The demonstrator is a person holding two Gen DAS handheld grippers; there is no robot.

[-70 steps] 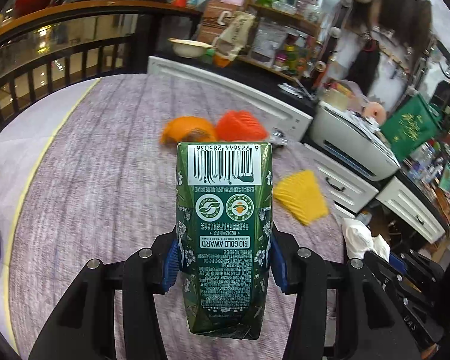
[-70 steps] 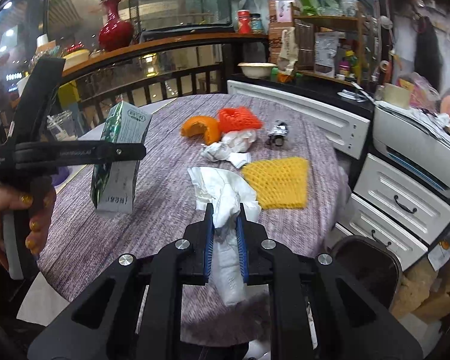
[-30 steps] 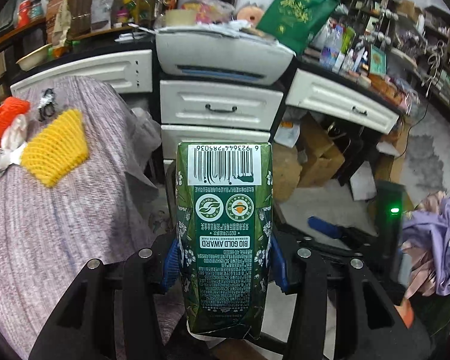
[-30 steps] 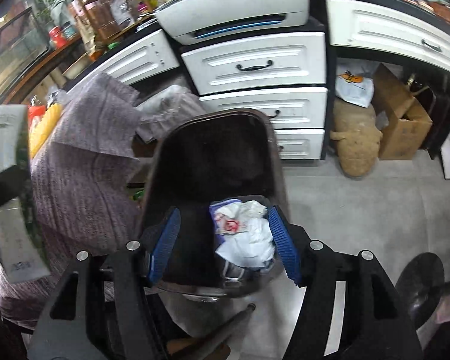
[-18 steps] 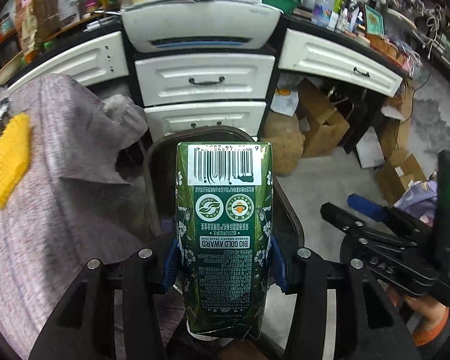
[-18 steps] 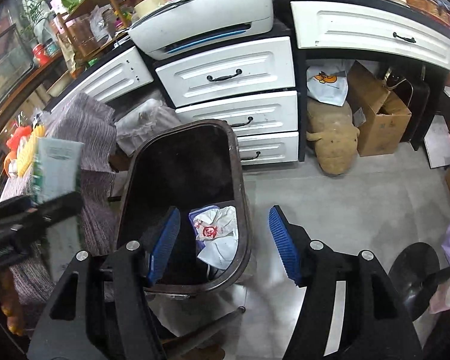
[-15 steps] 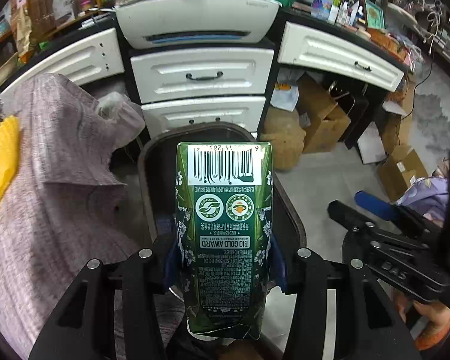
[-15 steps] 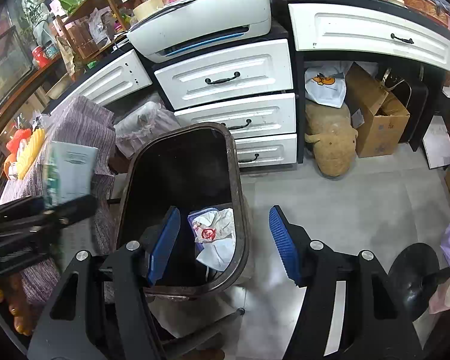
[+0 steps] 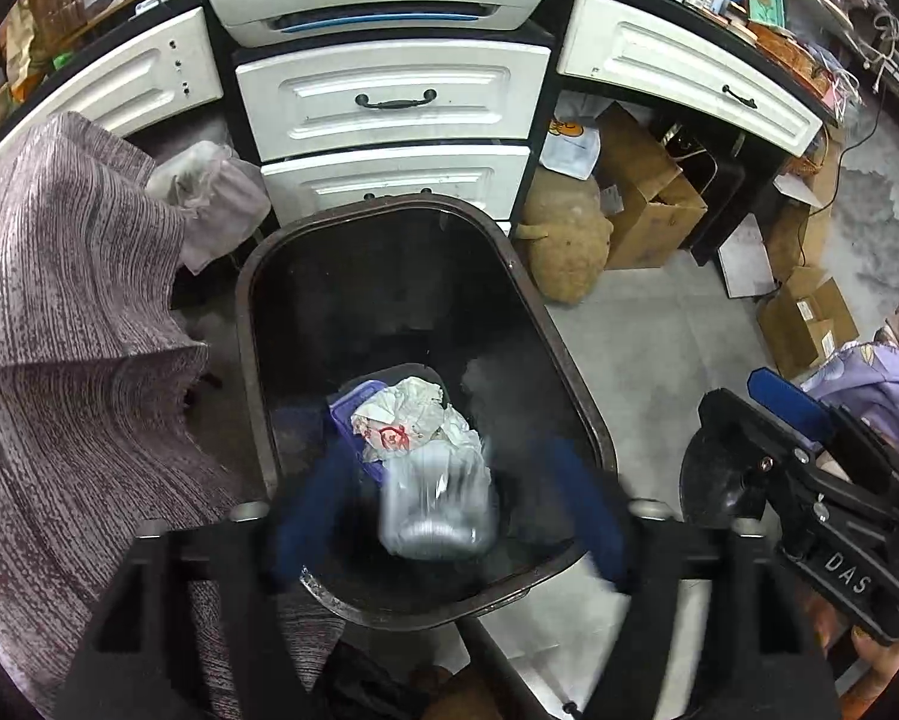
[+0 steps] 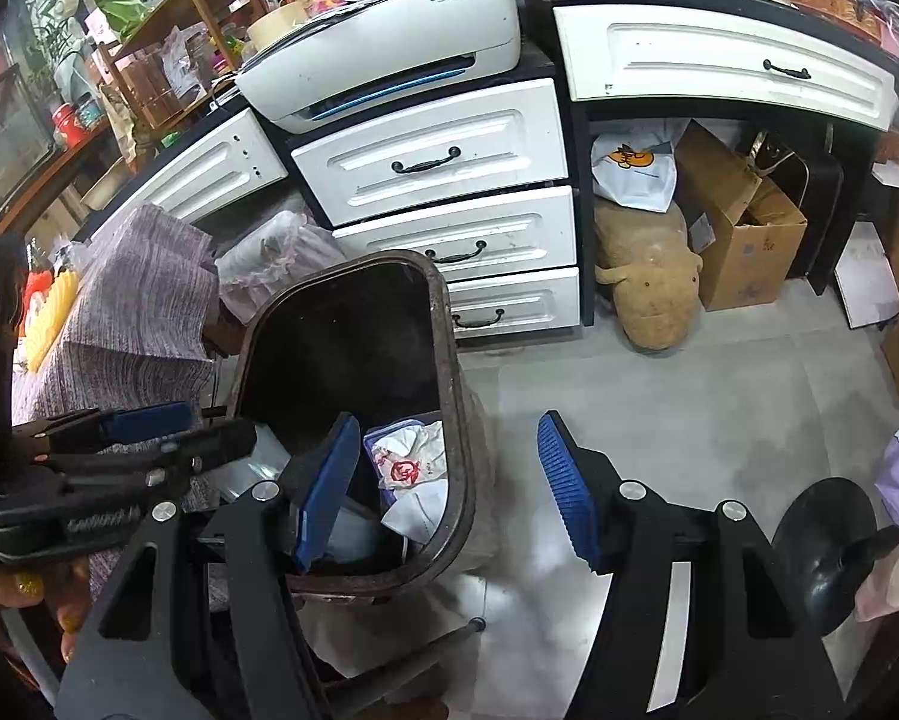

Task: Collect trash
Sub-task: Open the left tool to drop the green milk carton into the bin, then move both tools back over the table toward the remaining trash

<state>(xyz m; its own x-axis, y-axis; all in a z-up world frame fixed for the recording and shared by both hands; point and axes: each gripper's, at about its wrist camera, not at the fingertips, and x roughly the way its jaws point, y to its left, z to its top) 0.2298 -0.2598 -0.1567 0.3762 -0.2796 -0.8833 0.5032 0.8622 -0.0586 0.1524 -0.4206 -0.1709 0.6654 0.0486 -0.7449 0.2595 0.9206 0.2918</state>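
Observation:
A dark brown trash bin (image 9: 575, 396) stands on the floor beside the table; it also shows in the right wrist view (image 10: 458, 420). Crumpled white paper (image 9: 413, 414) lies inside it, also seen in the right wrist view (image 10: 410, 462). My left gripper (image 9: 443, 516) is open above the bin, its blue pads blurred. The drink carton (image 9: 437, 504) is a blurred grey shape falling between them, free of the pads. My right gripper (image 10: 449, 486) is open and empty over the bin's right rim. It shows in the left wrist view (image 9: 809, 456).
White drawers (image 9: 389, 96) and a printer (image 10: 383, 54) stand behind the bin. The table with purple-grey cloth (image 9: 59, 330) is at left, yellow foam net (image 10: 50, 318) on it. Cardboard boxes (image 10: 743, 240) and a tan plush toy (image 10: 653, 294) lie on the floor at right.
My left gripper has opened and let go of the green carton, which now drops into the bin. My right gripper stays open and has shifted slightly right of the bin.

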